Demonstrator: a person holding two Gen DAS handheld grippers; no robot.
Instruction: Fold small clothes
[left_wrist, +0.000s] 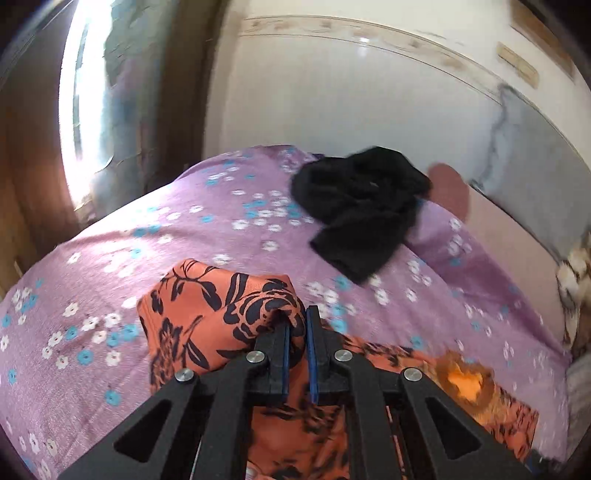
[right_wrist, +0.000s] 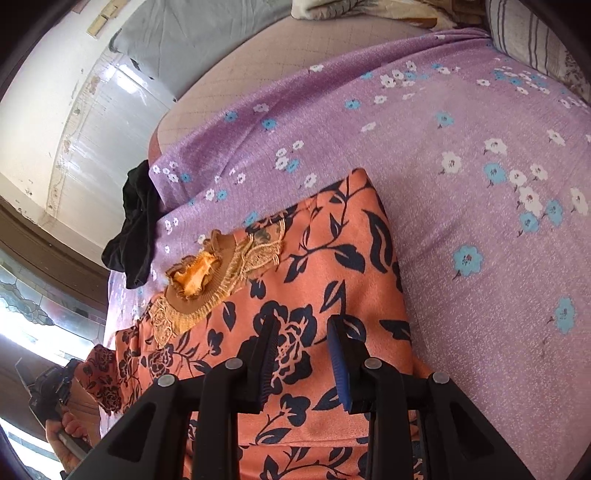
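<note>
On purple bedsheet (left_wrist: 221, 206), left gripper (left_wrist: 297, 325) clamped on orange garment (left_wrist: 207, 306); right gripper (right_wrist: 303, 354) apart.

bare purple sheet (right_wrist: 480, 229) rightward, black garment (left_wrist: 362, 206) ahead

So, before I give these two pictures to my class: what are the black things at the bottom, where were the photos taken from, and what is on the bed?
They are hand-held tongs, one per hand, each carrying its own camera looking along its fingers. In the left-hand picture the left tongs are shut on a fold of the orange garment with dark blue flowers. In the right-hand picture the right tongs stand apart above that garment. It lies on a purple flowered bedsheet, with a crumpled black garment further off.
</note>
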